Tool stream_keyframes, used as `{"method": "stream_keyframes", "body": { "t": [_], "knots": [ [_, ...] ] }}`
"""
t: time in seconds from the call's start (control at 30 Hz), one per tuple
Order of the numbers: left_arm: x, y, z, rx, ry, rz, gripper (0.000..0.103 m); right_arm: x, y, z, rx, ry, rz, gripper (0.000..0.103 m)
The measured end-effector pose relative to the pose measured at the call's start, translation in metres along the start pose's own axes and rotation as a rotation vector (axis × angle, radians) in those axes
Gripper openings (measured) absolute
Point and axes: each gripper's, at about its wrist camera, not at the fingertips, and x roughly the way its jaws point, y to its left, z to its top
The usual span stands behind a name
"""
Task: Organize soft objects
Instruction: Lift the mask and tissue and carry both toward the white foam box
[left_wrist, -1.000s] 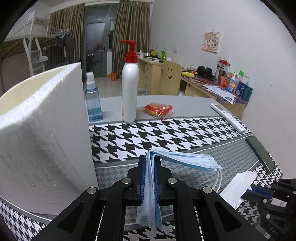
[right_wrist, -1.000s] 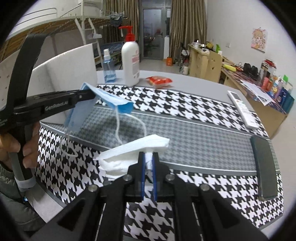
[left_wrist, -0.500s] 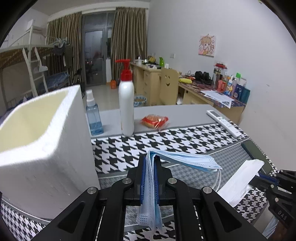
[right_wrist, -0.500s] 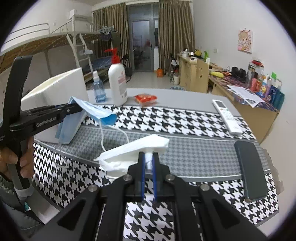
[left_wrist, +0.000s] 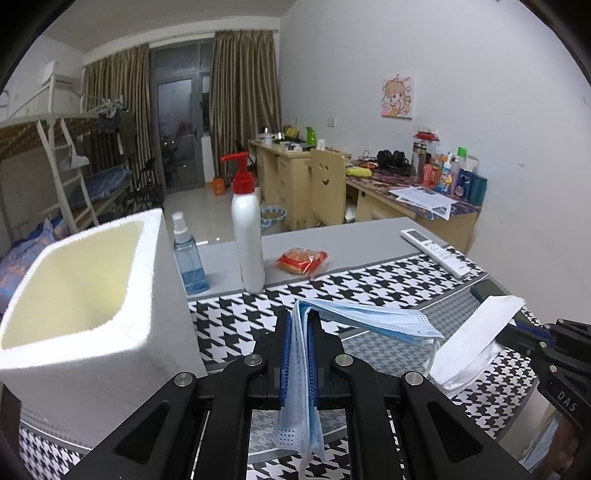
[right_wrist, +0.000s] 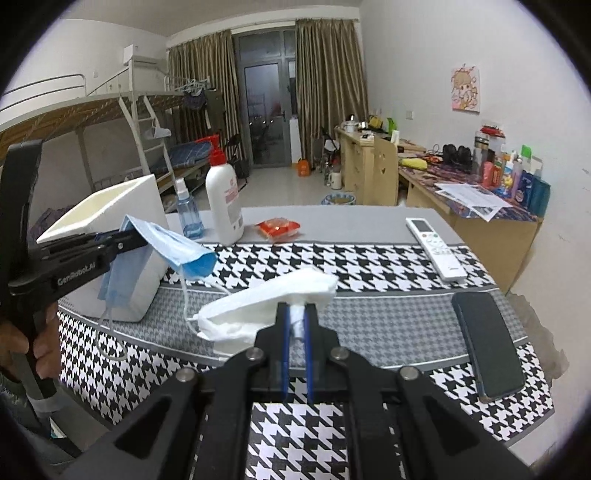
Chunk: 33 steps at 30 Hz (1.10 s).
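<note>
**Both grippers loaded; foam box lies on the left-hand side**

Nearest first. My left gripper (left_wrist: 295, 354) is pressed together on a pale blue pleated disposable face mask (left_wrist: 354, 321). The mask is pinched near its middle: one half hangs down below the jaws, the other half drapes forward and to the right, ear loops dangling clear of the cloth. My right gripper (right_wrist: 295, 332) is likewise clamped, pinching a crumpled white paper tissue (right_wrist: 266, 302); its long axis runs left to right across the jaws, the bulk sagging leftward. Both soft items are lifted off the black-and-white houndstooth tablecloth (right_wrist: 369, 266).

The relation that matters: the open-topped white foam box (left_wrist: 85, 295) stands just beside my left gripper, on its left, opening facing up and empty so far as I can see. In the right wrist view the box (right_wrist: 110, 206) sits beyond the left gripper (right_wrist: 136, 236), well apart from the tissue.

Judgement: the left hand is nearer the box, so the mask should go first, with a short sideways carry over the rim. The tissue then has to cross leftward.

Farther back: white pump bottle with red head (left_wrist: 247, 236), blue spray bottle (left_wrist: 188, 258). Neither is in the path.
</note>
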Motion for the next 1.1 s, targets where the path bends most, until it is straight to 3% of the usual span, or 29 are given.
{"method": "stream_keyframes", "body": {
  "t": [0.33,1.1],
  "knots": [
    [-0.022,0.01,0.014,0.001,-0.073,-0.004,0.009,-0.011,0.012,0.007,0.001,-0.063,-0.008,0.009],
    [-0.04,0.016,0.031,0.015,-0.134,0.043,0.009,-0.029,0.025,0.033,-0.028,-0.164,-0.013,0.009]
  ]
}}
